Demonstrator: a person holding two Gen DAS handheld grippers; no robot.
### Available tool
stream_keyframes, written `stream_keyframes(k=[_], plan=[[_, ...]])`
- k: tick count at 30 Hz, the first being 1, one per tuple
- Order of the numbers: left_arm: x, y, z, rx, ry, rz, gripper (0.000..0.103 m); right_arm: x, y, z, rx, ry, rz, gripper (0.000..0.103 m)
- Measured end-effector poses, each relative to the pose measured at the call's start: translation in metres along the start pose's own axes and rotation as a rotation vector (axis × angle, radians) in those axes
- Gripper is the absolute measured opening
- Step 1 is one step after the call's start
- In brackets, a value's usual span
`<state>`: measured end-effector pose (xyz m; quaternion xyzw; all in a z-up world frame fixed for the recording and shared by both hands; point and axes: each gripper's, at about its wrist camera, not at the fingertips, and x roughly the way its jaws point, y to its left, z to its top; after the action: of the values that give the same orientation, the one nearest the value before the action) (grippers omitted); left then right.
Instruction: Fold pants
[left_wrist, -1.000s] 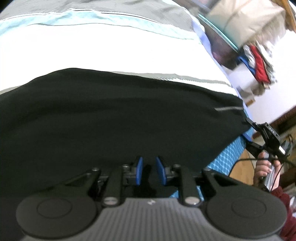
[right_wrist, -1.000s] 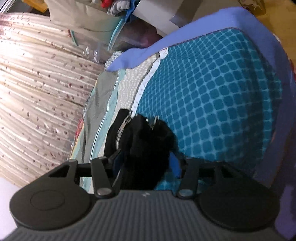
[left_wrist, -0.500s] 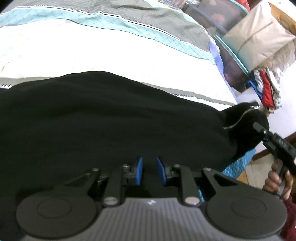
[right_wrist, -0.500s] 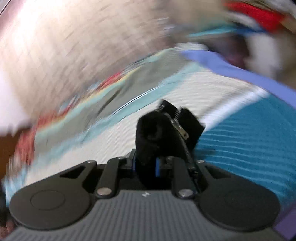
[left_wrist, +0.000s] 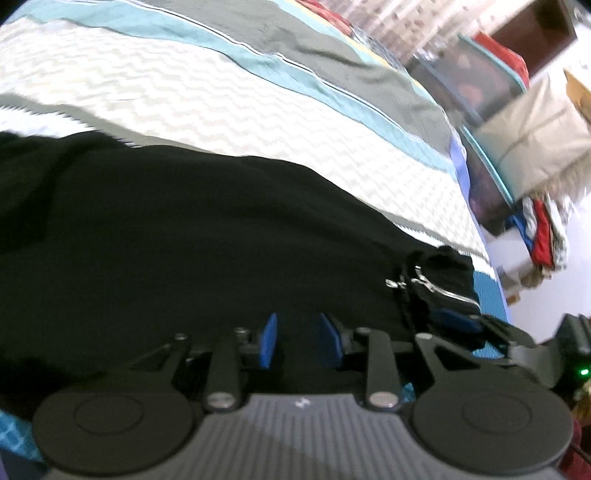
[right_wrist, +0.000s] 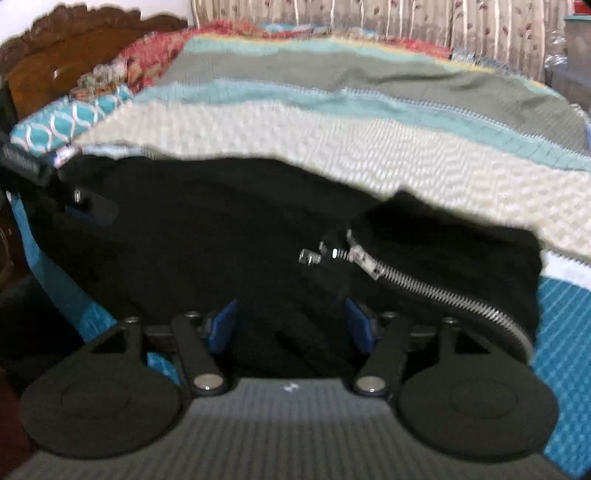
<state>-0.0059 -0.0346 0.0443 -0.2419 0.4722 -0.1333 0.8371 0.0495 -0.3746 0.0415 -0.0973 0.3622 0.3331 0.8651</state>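
Black pants (left_wrist: 192, 236) lie spread across the bed, also filling the right wrist view (right_wrist: 207, 240). A silver zipper (right_wrist: 424, 288) runs along a bunched corner of the pants at the right. My left gripper (left_wrist: 297, 343) is shut on the near edge of the pants, blue pads close together with cloth between them. My right gripper (right_wrist: 291, 325) is open, its blue pads wide apart over the pants' near edge, the zipper corner just to its right. The right gripper also shows in the left wrist view (left_wrist: 458, 321) beside the zipper corner.
The bed (left_wrist: 229, 103) has a striped cover of cream, teal and grey, with a blue checked sheet (right_wrist: 565, 332) at the near edge. A wooden headboard (right_wrist: 74, 55) and pillow stand far left. Curtains (right_wrist: 443, 26), boxes and piled clothes (left_wrist: 539, 229) are beyond the bed.
My right gripper has opened and let go of the zipper corner, which now rests on the pants. It swung round to face the bed. My left gripper stays shut on the edge.
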Motion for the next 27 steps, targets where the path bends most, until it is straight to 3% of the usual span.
stream_keyframes(k=[4, 7, 10, 13, 16, 20, 23, 25, 26, 27], plan=[[-0.015, 0.02, -0.001, -0.035, -0.033, 0.0, 0.027, -0.031, -0.026, 0.008, 0.121, -0.1, -0.03, 0.064], [-0.02, 0.025, 0.003, -0.043, -0.042, 0.003, 0.027, -0.031, -0.05, 0.02, 0.172, -0.119, -0.153, 0.061], [-0.014, 0.01, 0.016, 0.022, -0.029, 0.0, 0.027, -0.03, -0.094, 0.018, 0.304, -0.135, -0.235, 0.058], [0.01, -0.032, 0.035, 0.144, -0.007, -0.022, 0.028, -0.022, -0.136, 0.013, 0.441, -0.123, -0.291, 0.057], [0.047, -0.091, 0.051, 0.314, 0.031, -0.038, 0.036, -0.013, -0.165, 0.004, 0.552, -0.118, -0.253, 0.054], [0.104, -0.173, 0.05, 0.56, 0.086, -0.053, 0.048, -0.005, -0.191, 0.0, 0.672, -0.094, -0.173, 0.028], [0.147, -0.212, 0.046, 0.665, 0.122, -0.021, 0.049, -0.004, -0.196, -0.007, 0.701, -0.093, -0.075, 0.028], [0.172, -0.221, 0.046, 0.672, 0.137, 0.019, 0.044, -0.005, -0.198, -0.009, 0.697, -0.085, -0.016, 0.03], [0.186, -0.223, 0.049, 0.652, 0.162, 0.028, 0.028, -0.005, -0.2, -0.009, 0.701, -0.086, 0.007, 0.03], [0.194, -0.221, 0.055, 0.63, 0.178, 0.035, 0.025, -0.003, -0.205, -0.01, 0.716, -0.085, 0.043, 0.03]])
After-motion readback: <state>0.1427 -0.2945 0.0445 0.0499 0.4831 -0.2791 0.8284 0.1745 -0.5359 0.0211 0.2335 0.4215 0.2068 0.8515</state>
